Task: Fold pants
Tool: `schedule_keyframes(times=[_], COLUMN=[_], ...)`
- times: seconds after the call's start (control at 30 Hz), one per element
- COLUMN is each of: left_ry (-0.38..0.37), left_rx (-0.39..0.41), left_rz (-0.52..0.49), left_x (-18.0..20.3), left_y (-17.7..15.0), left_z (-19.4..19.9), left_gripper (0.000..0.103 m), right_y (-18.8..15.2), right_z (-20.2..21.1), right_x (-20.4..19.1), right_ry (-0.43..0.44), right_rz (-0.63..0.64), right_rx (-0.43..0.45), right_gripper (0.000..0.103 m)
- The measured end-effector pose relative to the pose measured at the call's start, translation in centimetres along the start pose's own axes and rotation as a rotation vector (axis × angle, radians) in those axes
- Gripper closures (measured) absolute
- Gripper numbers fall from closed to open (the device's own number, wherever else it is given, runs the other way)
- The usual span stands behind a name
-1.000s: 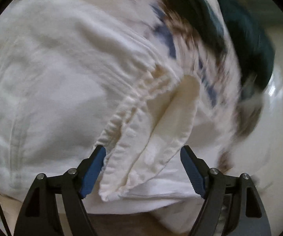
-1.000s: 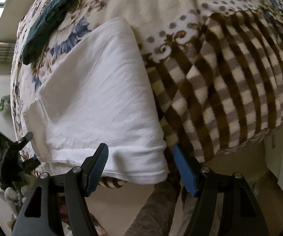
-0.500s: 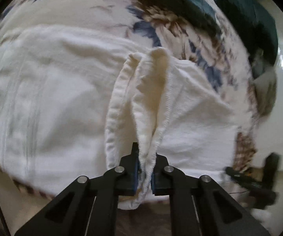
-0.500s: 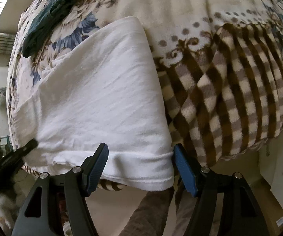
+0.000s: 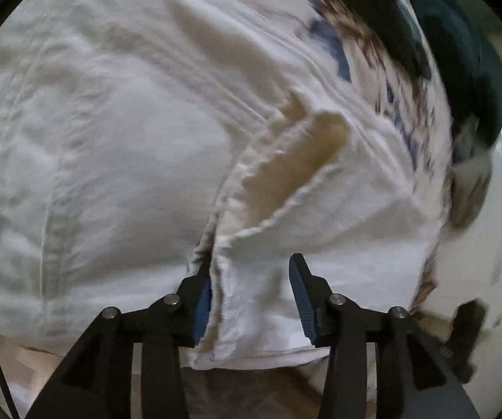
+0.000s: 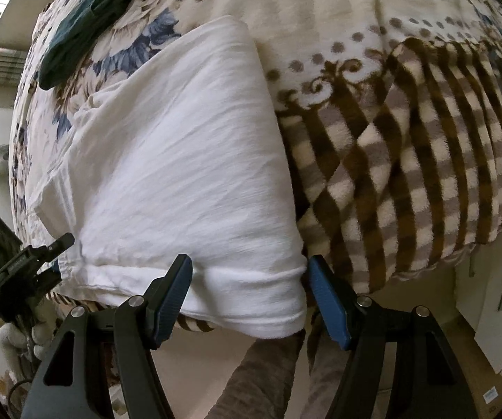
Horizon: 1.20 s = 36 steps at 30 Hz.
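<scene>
At near edge of bed, white pants lie folded, hem hanging over. Left gripper opening, loose hem between jaws, not pinched. Right gripper spread wide around corner, not clamped. Risk imo: hem slips off edge, drags fold apart, since nothing holds it.

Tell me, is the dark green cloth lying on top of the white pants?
No, the green cloth lies apart on the flowered blanket, up beyond the pants.

Bare checked blanket right of pants — dark garment far-left.
</scene>
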State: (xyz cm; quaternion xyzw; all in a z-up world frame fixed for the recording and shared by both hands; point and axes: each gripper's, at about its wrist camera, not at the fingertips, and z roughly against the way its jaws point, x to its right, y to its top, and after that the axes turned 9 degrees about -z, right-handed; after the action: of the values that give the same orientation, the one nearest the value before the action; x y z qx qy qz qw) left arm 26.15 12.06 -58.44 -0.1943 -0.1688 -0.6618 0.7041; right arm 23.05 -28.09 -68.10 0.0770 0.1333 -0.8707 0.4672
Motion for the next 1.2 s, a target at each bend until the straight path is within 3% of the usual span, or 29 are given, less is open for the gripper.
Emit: schedule_keyframes(times=[0.03,0.07,0.1,0.2,0.33,0.37,0.47,0.6,0.63,0.73,0.8,0.87,0.9,0.97,1.03,1.07,1.2], left_ry=[0.005,-0.009,-0.030,-0.138,-0.271,-0.268,-0.137,0.058,0.115,0.204,0.256,0.308,0.334,0.382,0.397,0.381,0.189], left_rx=[0.002,0.004,0.013,0.040,0.071,0.062,0.022,-0.008,0.001,0.079,0.135,0.203,0.243,0.318,0.380,0.405,0.479], left_rz=[-0.015,-0.026,-0.027,0.075,0.300,0.325,0.297,0.090,0.039,-0.084,-0.112,-0.110,-0.101,-0.045,0.086,0.172,0.565], left_x=[0.7,1.3,1.9,2.0,-1.4,-2.3,-3.1,1.1,2.5,5.7,6.4,6.3,5.8,3.7,1.3,-0.5,-8.7], left_y=[0.0,-0.1,-0.3,-1.1,-2.0,-2.1,-1.8,-0.4,-0.1,-0.2,-0.9,-1.8,-2.4,-3.8,-5.1,-5.8,-8.6], left_z=[0.0,0.1,0.2,1.2,2.0,1.7,0.7,0.7,1.1,2.6,3.5,4.1,4.5,5.7,6.8,7.3,6.1], left_gripper=[0.067,0.084,0.095,0.096,0.096,0.096,0.094,0.086,0.080,0.078,0.057,0.006,0.003,0.003,0.003,0.003,0.003], right_y=[0.0,-0.1,-0.1,-0.1,-0.1,-0.2,0.0,0.3,0.4,0.5,0.6,0.8,0.8,0.7,0.8,0.7,0.7], right_z=[-0.1,-0.3,-0.4,-0.4,-0.5,-0.5,-0.6,-0.3,-0.1,0.6,1.1,1.8,2.2,3.0,3.7,3.9,3.9], right_x=[-0.1,-0.1,-0.1,-0.1,-0.1,-0.1,0.1,0.1,0.1,0.1,-0.1,-0.5,-0.9,-1.9,-3.2,-3.8,-6.1], right_ry=[-0.003,-0.005,-0.007,-0.009,-0.011,-0.012,-0.008,-0.009,-0.012,-0.026,-0.054,-0.084,-0.098,-0.117,-0.131,-0.132,-0.131], right_rz=[0.000,-0.001,-0.003,-0.005,-0.003,-0.004,-0.009,0.004,0.010,0.035,0.057,0.084,0.101,0.136,0.183,0.200,0.261], right_rx=[-0.002,-0.004,-0.004,-0.003,-0.008,-0.010,-0.019,-0.020,-0.018,-0.005,0.016,0.046,0.064,0.096,0.124,0.135,0.147], right_gripper=[0.032,0.032,0.032,0.032,0.032,0.032,0.032,0.032,0.032,0.032,0.032,0.032,0.032,0.032,0.032,0.032,0.032])
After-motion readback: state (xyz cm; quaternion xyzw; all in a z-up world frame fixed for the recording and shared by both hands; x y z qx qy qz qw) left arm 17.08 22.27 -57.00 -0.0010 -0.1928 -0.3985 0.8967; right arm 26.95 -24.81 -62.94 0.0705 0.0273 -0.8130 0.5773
